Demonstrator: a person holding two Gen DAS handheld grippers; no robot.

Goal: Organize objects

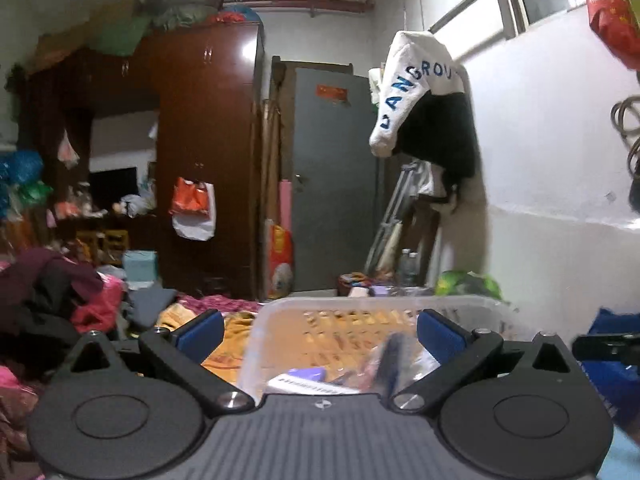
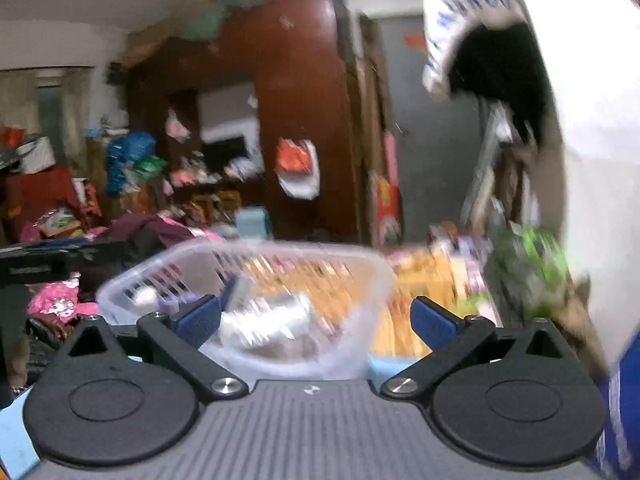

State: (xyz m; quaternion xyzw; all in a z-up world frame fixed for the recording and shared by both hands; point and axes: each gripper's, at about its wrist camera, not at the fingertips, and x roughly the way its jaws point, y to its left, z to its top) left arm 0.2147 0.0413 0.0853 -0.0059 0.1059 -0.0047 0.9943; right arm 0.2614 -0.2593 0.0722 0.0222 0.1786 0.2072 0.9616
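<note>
Both spread wide, pinching nothing: left gripper (image 1: 320, 334) and right gripper (image 2: 316, 320), before a translucent slatted plastic basket (image 1: 280, 312) of small blurred items; rumpled clothes (image 1: 60, 292) alongside.

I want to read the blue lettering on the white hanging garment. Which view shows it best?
The left wrist view: the white hanging garment with blue lettering is sharp and whole there. The right wrist view shows it only blurred and cropped at the top edge.
</note>
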